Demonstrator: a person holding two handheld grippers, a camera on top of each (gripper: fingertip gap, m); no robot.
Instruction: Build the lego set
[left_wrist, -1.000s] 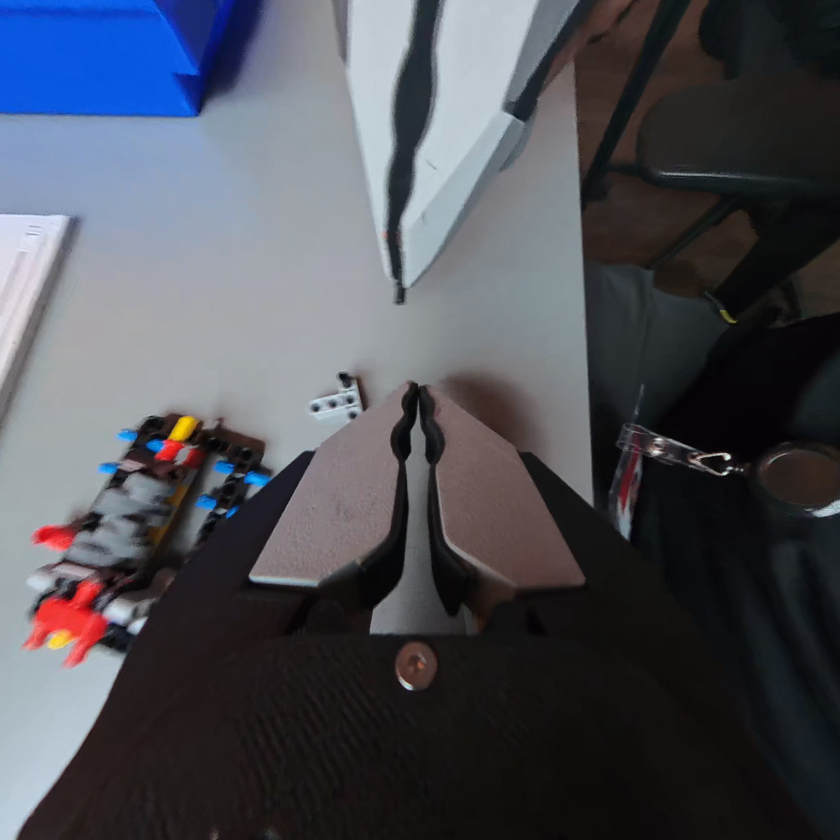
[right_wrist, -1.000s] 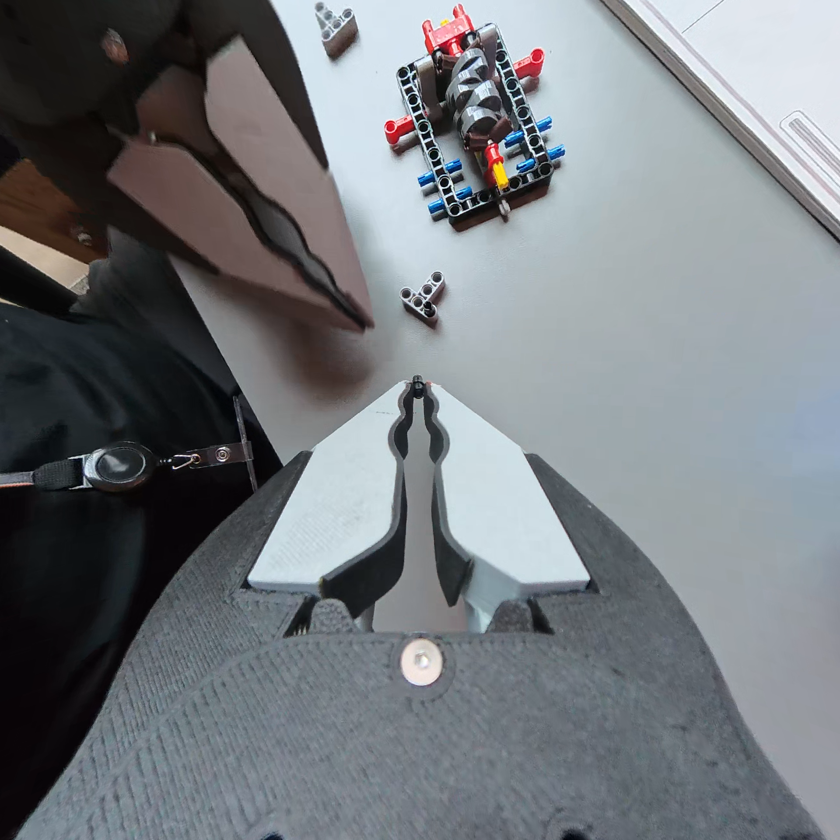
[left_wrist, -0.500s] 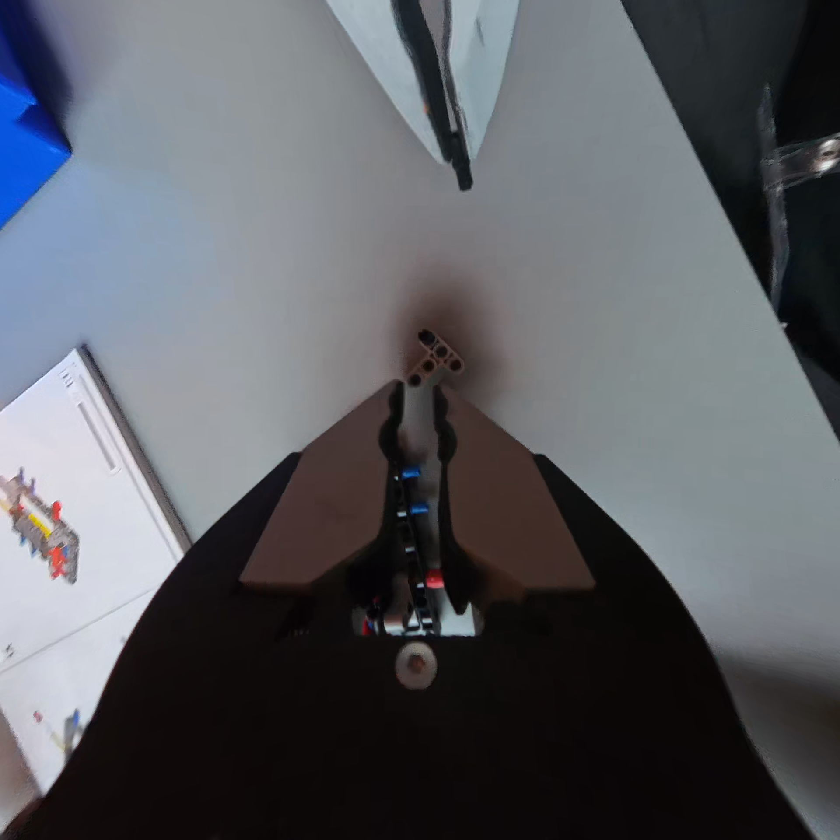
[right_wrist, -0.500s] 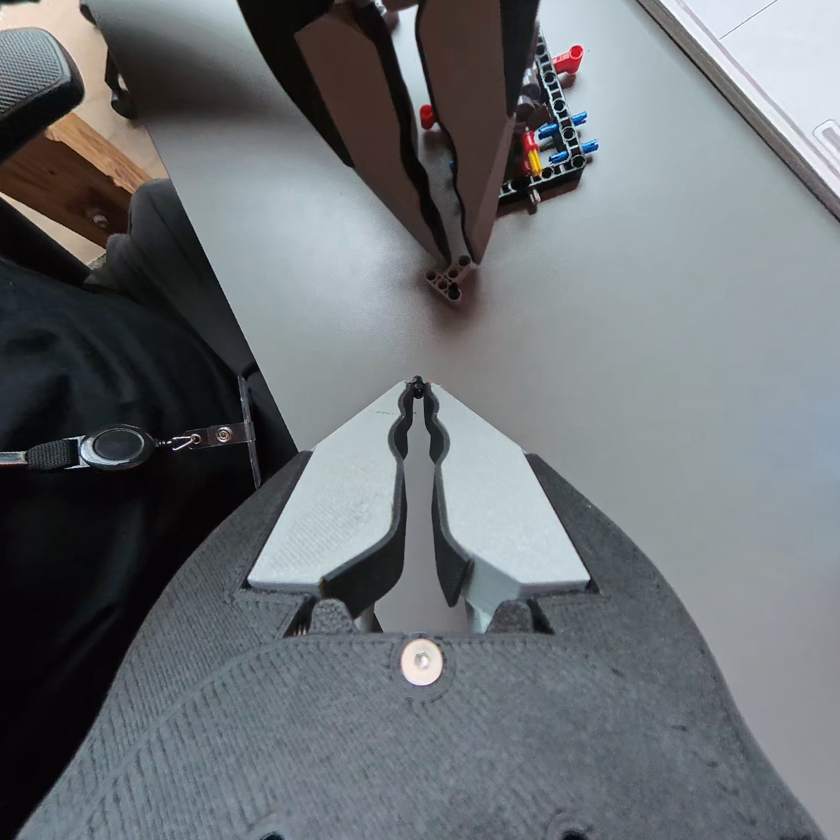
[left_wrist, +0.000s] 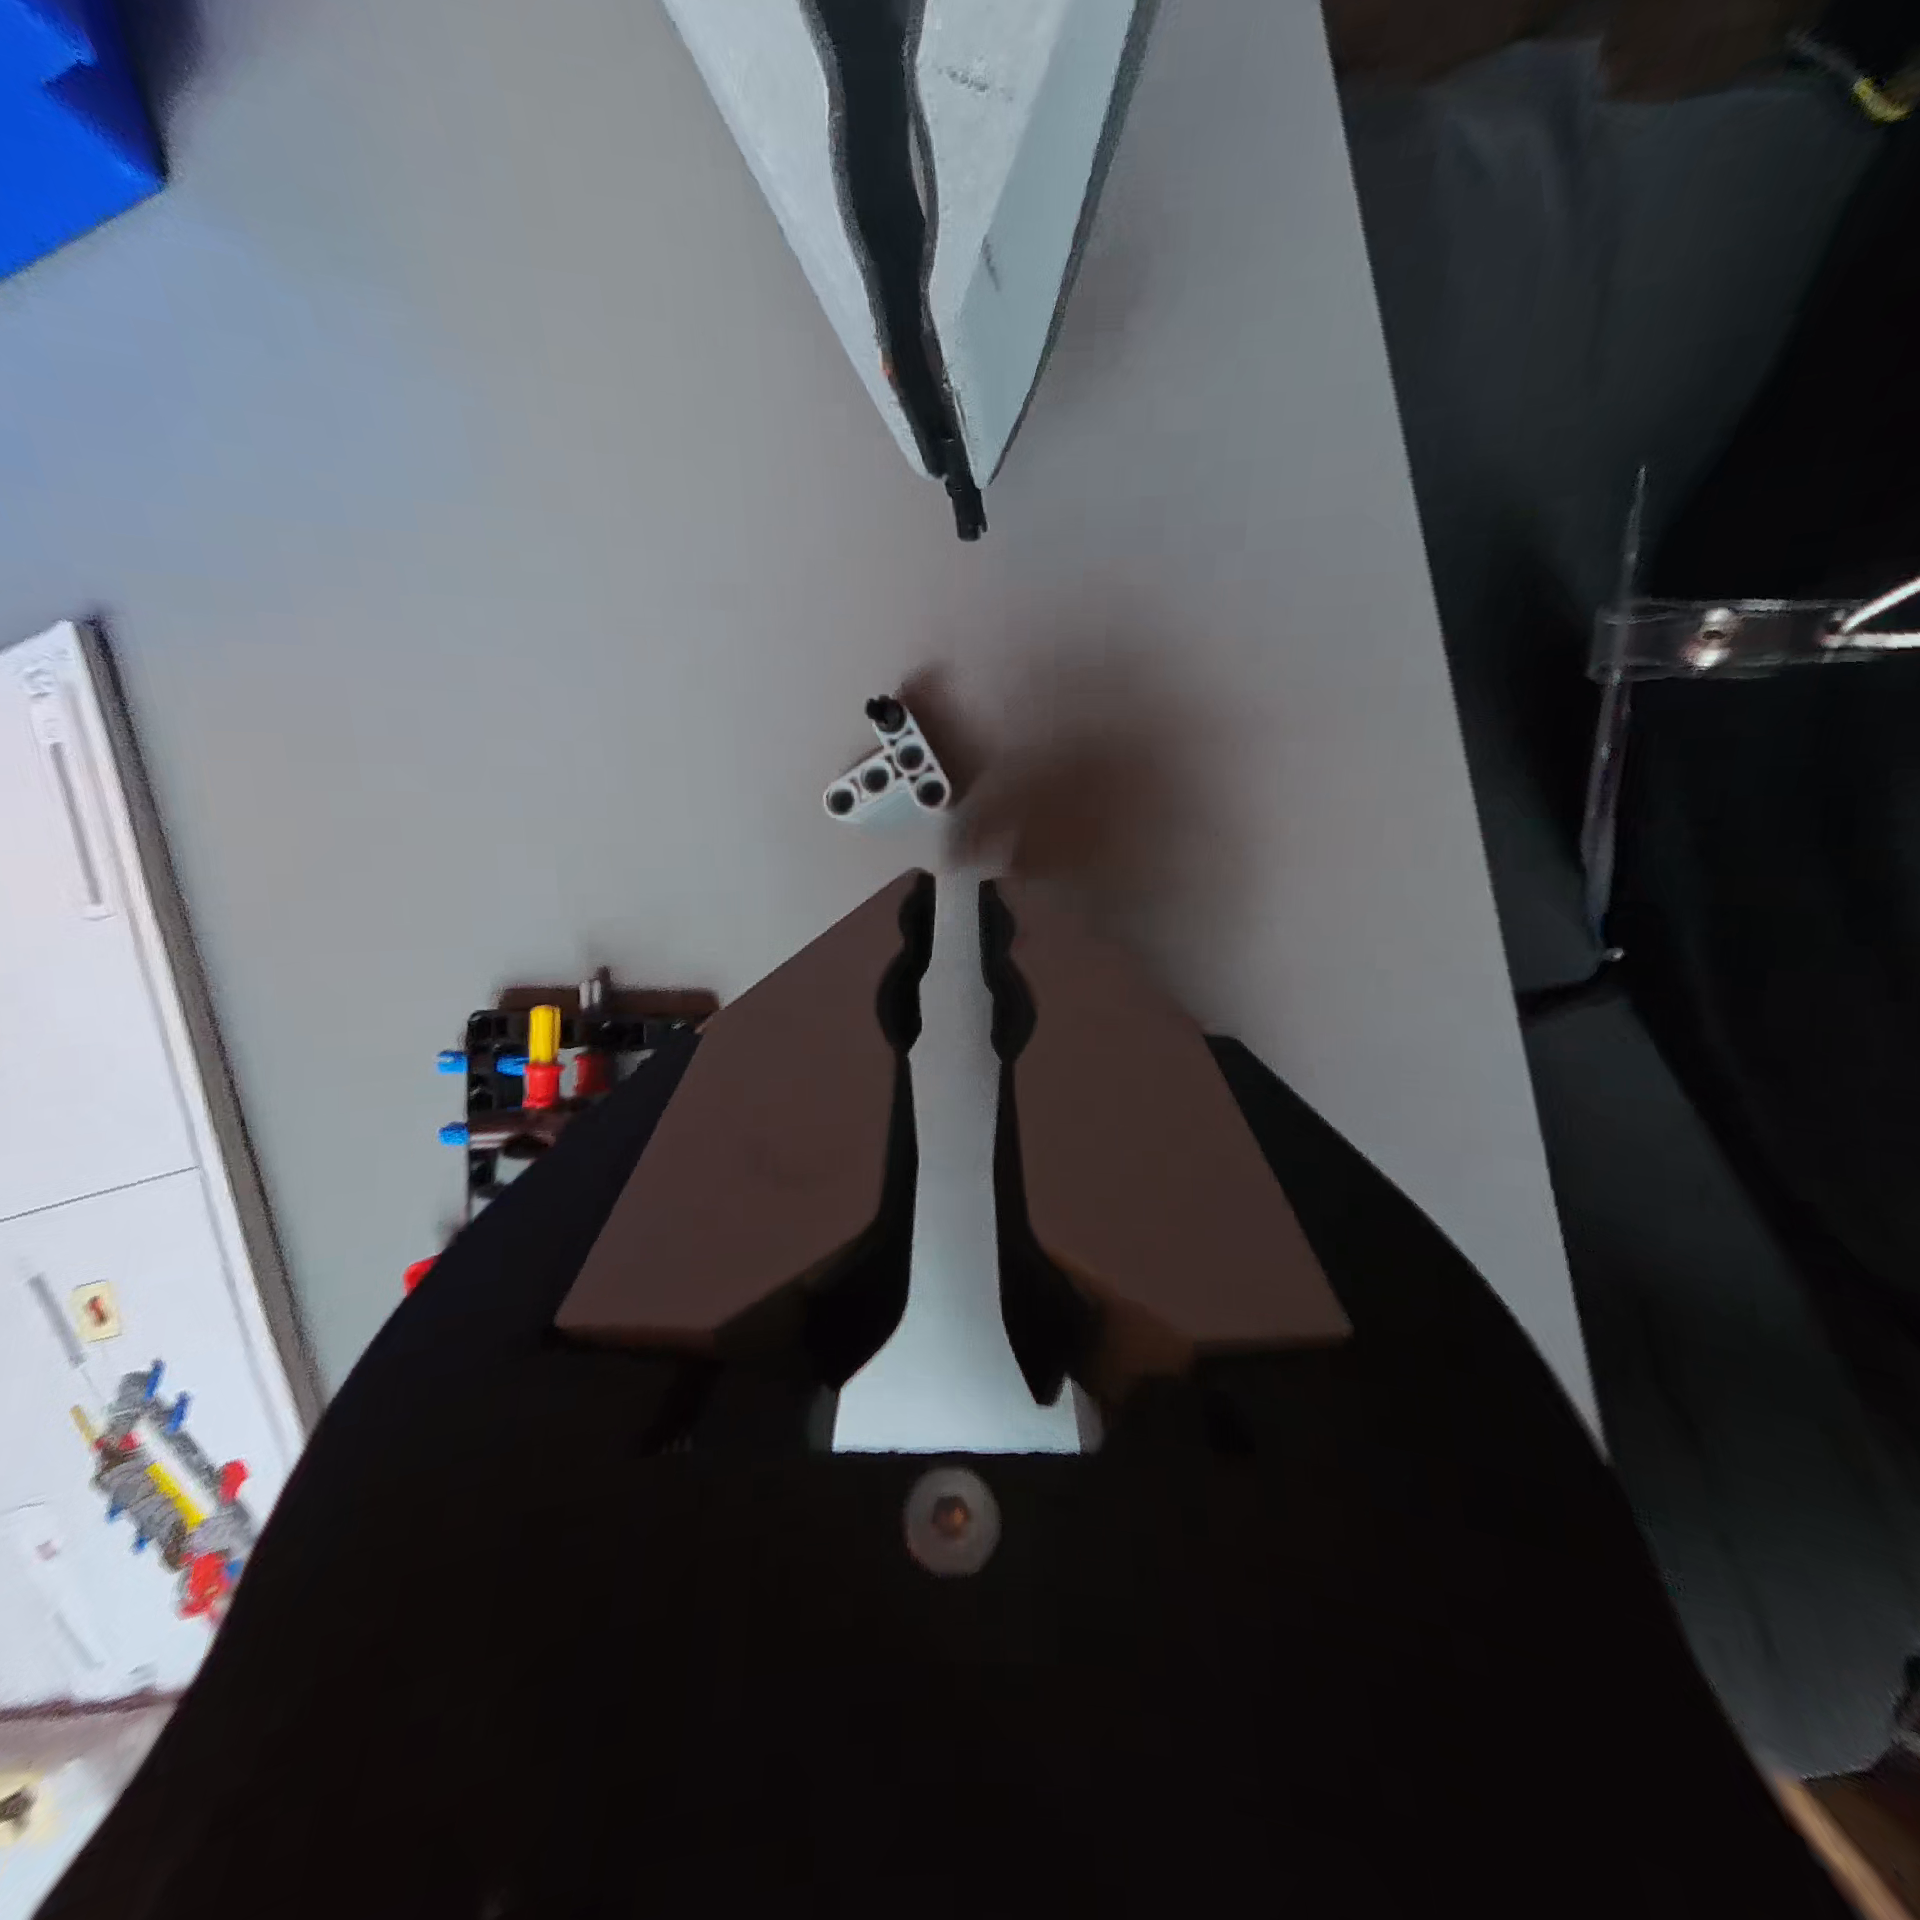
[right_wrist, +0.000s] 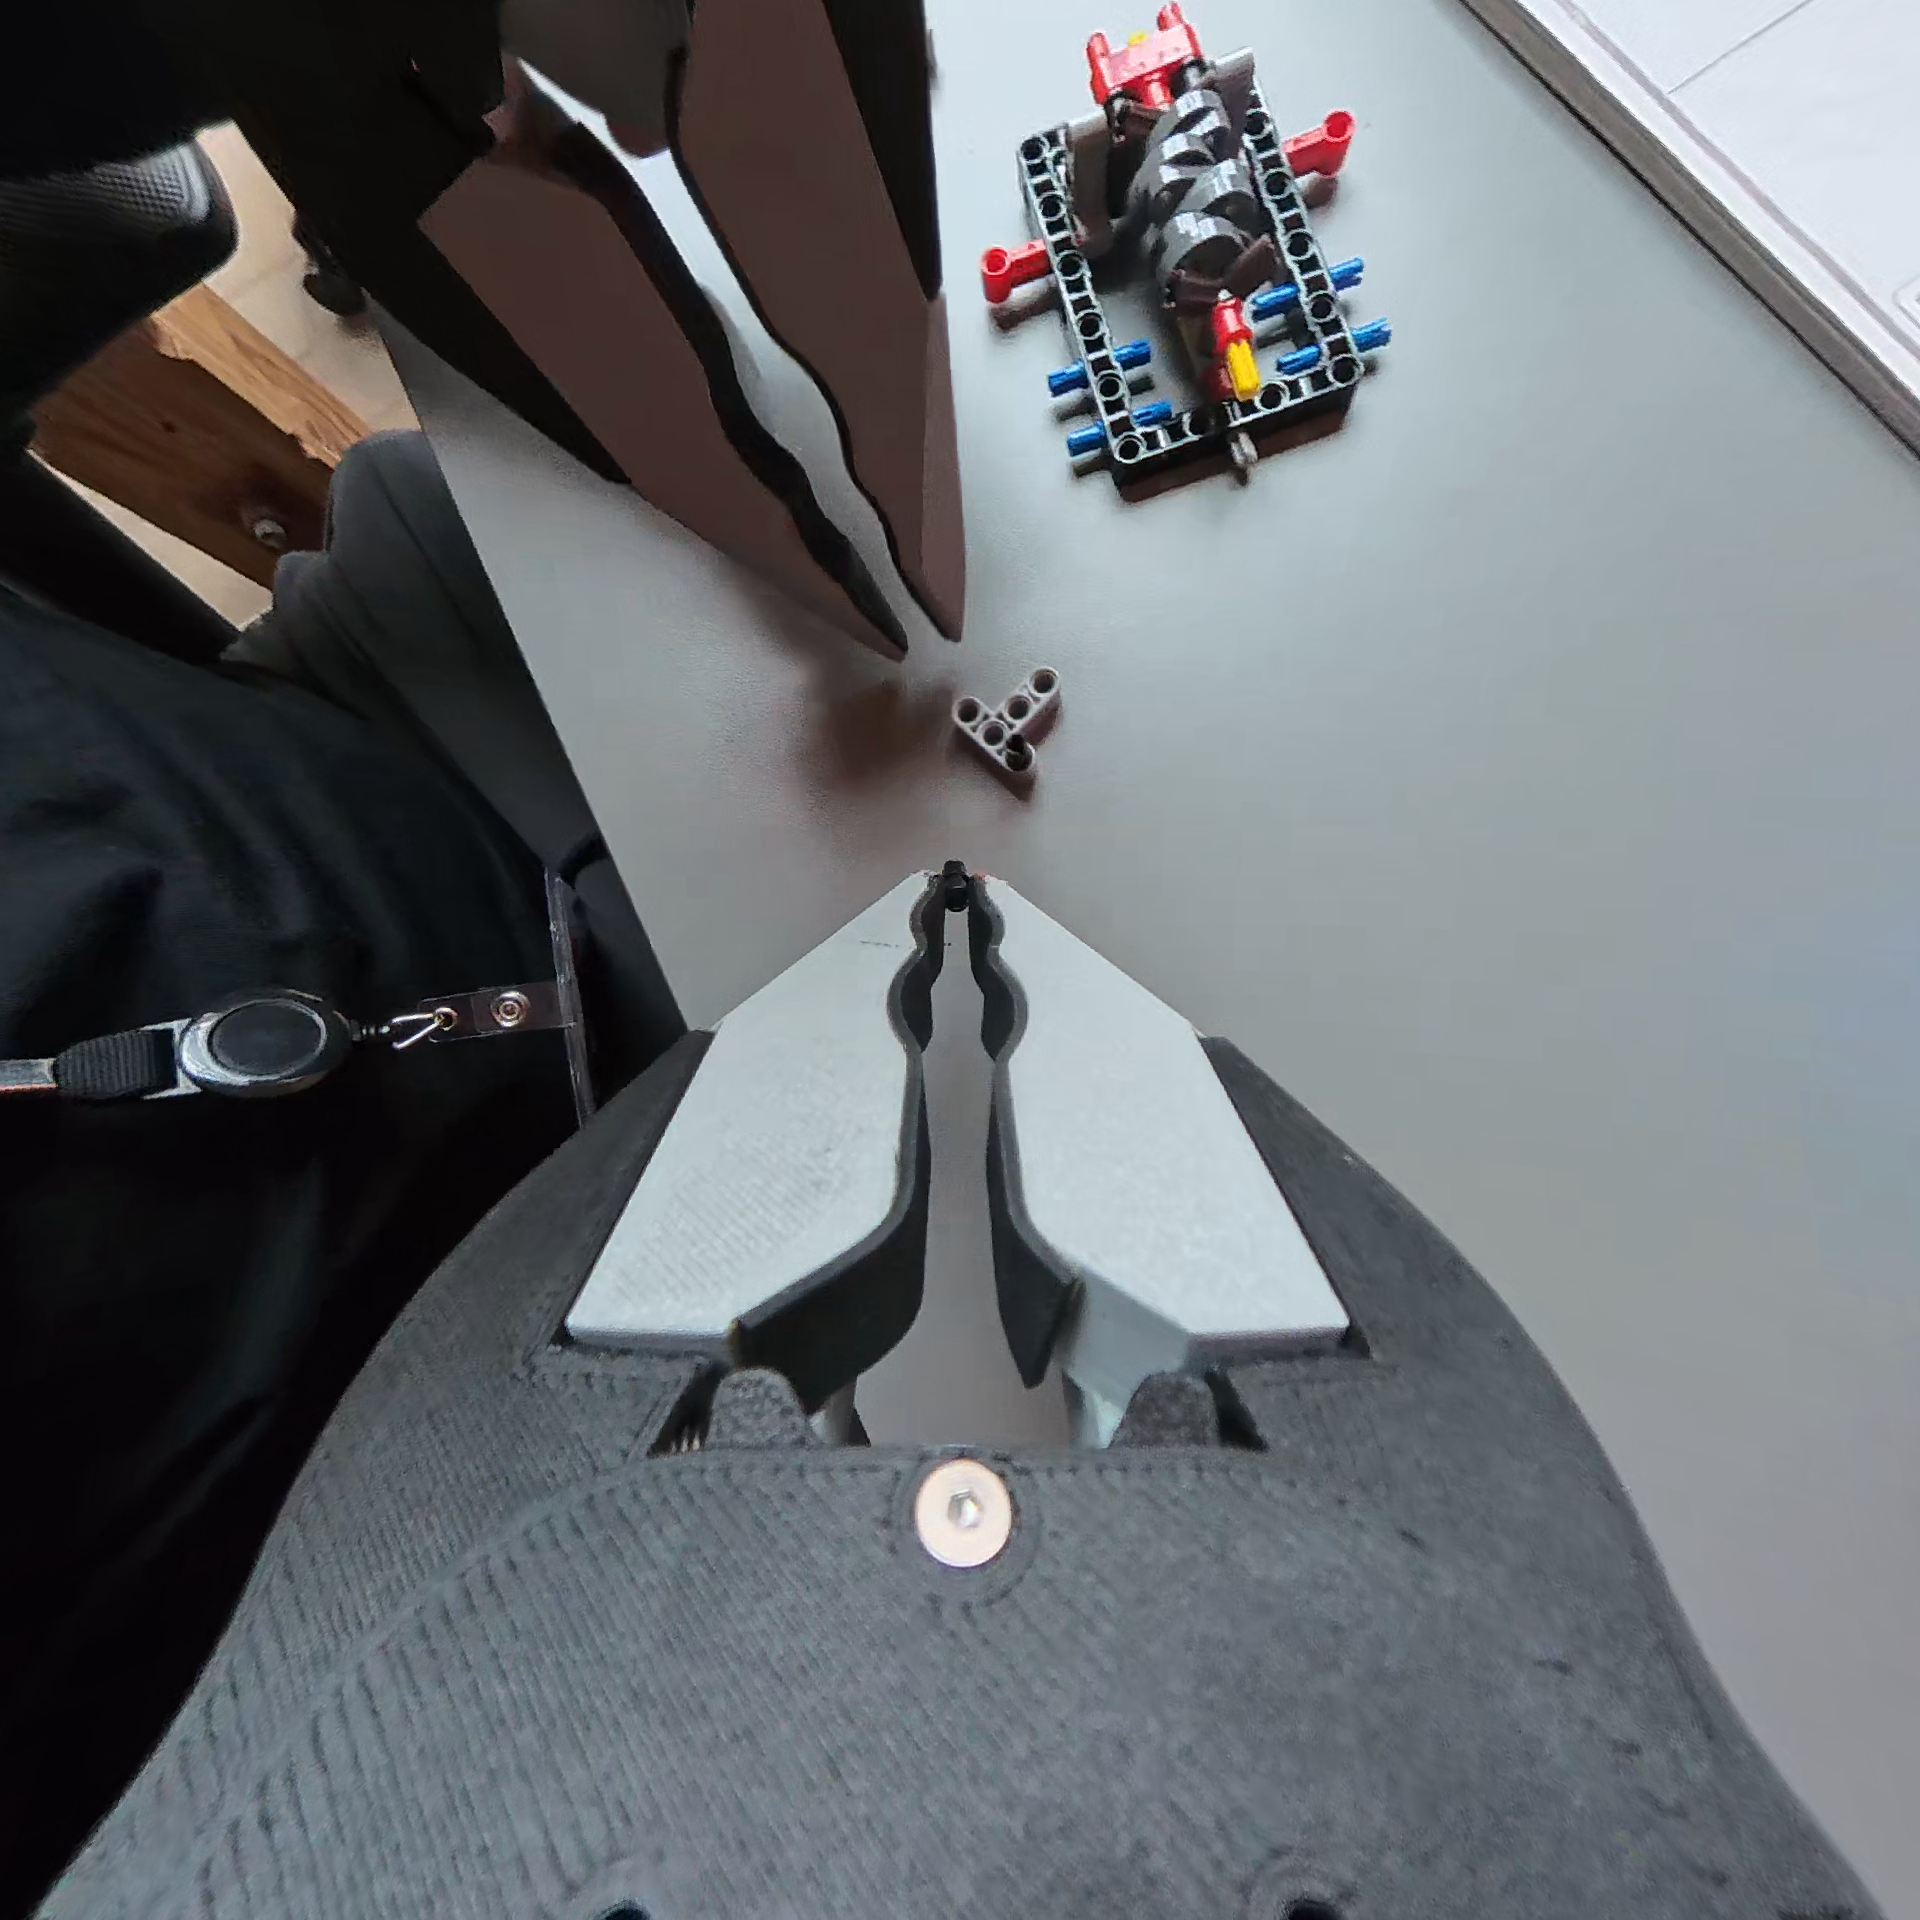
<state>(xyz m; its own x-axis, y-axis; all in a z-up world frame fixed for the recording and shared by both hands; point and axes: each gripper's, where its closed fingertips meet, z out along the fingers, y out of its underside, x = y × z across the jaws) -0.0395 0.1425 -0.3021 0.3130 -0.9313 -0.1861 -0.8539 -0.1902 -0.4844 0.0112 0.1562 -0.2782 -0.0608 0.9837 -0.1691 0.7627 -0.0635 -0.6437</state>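
Two grippers face each other over a small grey T-shaped lego beam (right_wrist: 1006, 725) lying on the grey table (right_wrist: 1455, 935).

The grey-fingered right gripper (right_wrist: 951, 883) is closed on a tiny black pin (right_wrist: 951, 871). The brown-fingered left gripper (left_wrist: 956, 894) is slightly parted and empty, just short of the beam, which carries its own black pin. Farther off sits the black-framed lego assembly (right_wrist: 1195, 281) with red, blue and yellow parts, near a white instruction booklet (left_wrist: 94, 1143).

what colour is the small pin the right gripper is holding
Black pin, pinched at the right gripper tips; clearest in the right wrist view.
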